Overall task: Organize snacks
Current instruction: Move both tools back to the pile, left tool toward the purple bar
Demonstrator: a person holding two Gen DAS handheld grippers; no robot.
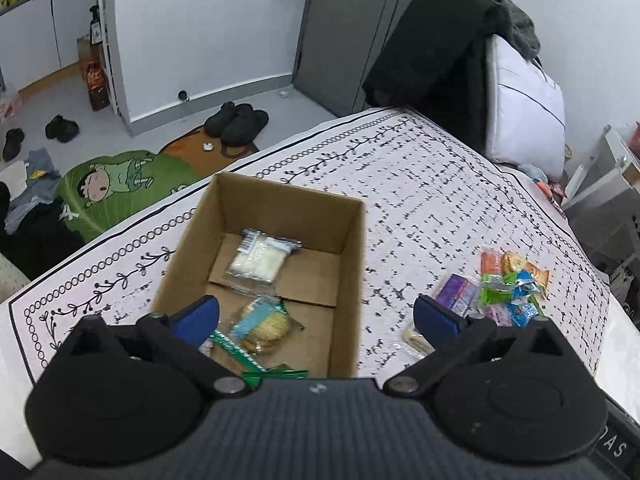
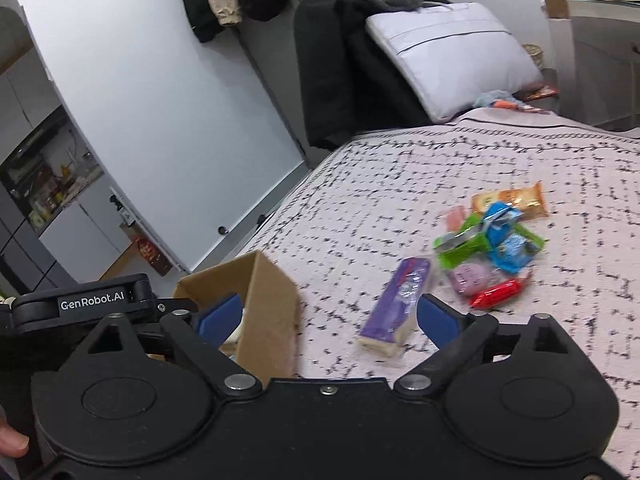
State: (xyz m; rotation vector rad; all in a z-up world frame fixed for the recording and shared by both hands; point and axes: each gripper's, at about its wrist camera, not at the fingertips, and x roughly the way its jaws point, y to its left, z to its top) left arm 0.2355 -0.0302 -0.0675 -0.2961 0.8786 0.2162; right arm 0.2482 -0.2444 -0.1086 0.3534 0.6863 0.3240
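An open cardboard box (image 1: 352, 248) stands on the patterned cloth. Inside lie a clear pack of white pieces (image 1: 260, 258), a cracker pack (image 1: 264, 326) and a green wrapper (image 1: 240, 354). My left gripper (image 1: 316, 316) hovers open above the box's near end, holding nothing. A pile of coloured snack packs (image 1: 508, 284) lies to the right of the box. In the right wrist view my right gripper (image 2: 328, 318) is open and holds nothing, with the box corner (image 2: 268, 312) between its fingers and a purple snack bar (image 2: 396, 304) just ahead. The pile (image 2: 492, 248) lies beyond.
The patterned tablecloth (image 1: 440, 184) covers the table. A chair draped with dark clothes (image 1: 436, 52) and a white pillow (image 1: 524, 108) stands at the far edge. Shoes (image 1: 236, 118) and a green cartoon mat (image 1: 120, 188) lie on the floor to the left. A fingertip (image 2: 12, 442) shows at lower left.
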